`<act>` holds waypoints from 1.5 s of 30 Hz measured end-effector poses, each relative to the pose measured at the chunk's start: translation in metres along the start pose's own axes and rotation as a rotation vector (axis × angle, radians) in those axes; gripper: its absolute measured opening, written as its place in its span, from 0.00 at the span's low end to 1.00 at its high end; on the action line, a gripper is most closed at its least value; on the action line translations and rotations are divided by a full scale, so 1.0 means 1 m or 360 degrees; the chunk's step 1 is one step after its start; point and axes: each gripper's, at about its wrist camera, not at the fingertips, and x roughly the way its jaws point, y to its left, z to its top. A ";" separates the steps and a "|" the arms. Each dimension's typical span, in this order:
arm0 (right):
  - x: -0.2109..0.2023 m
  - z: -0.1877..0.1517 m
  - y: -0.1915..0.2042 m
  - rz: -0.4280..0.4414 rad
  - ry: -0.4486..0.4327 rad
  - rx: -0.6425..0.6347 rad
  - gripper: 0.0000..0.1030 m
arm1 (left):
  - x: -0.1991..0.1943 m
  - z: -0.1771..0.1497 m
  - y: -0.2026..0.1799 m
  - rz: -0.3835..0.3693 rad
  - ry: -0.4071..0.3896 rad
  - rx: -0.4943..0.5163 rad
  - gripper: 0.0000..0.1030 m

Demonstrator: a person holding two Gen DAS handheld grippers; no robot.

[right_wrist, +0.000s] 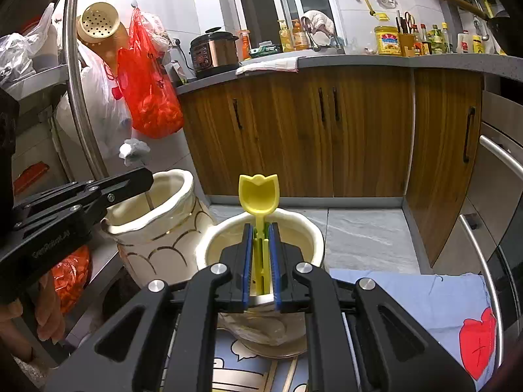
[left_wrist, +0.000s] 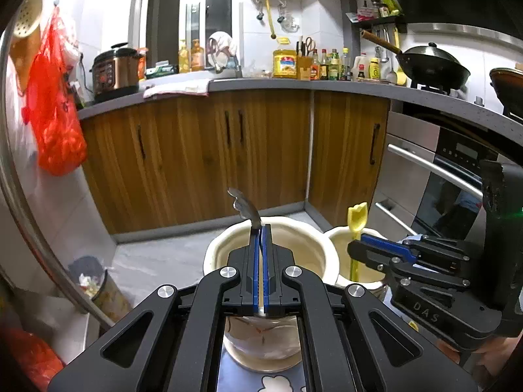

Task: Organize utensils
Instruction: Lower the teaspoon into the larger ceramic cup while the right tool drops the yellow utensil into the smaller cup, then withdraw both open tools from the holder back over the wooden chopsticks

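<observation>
Placing step: left gripper [left_wrist: 261,232] clenched on metal spoon [left_wrist: 243,207] above the left ceramic holder [left_wrist: 225,248], right gripper [right_wrist: 261,228] clamped on yellow spoon [right_wrist: 258,192] over the right ceramic holder [right_wrist: 310,232]; next, lower and release both.

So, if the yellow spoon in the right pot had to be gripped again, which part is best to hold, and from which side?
Grip the yellow spoon on its thin flat stem just below the tulip-shaped bowl, coming from above the cream pot. It stands nearly upright, so only that stem clears the rim. The right tongs hold it there now.
</observation>
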 end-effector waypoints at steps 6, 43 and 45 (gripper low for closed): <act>0.000 0.000 -0.004 0.0005 -0.0001 0.0024 0.10 | 0.004 -0.003 0.004 0.0022 0.0022 -0.0030 0.02; -0.090 -0.007 -0.040 -0.0083 -0.0111 0.0094 0.84 | -0.054 -0.005 0.017 0.0030 -0.0073 -0.0161 0.80; -0.098 -0.009 -0.045 -0.0111 -0.0115 0.0095 0.90 | -0.061 -0.008 0.014 0.0028 -0.0076 -0.0149 0.83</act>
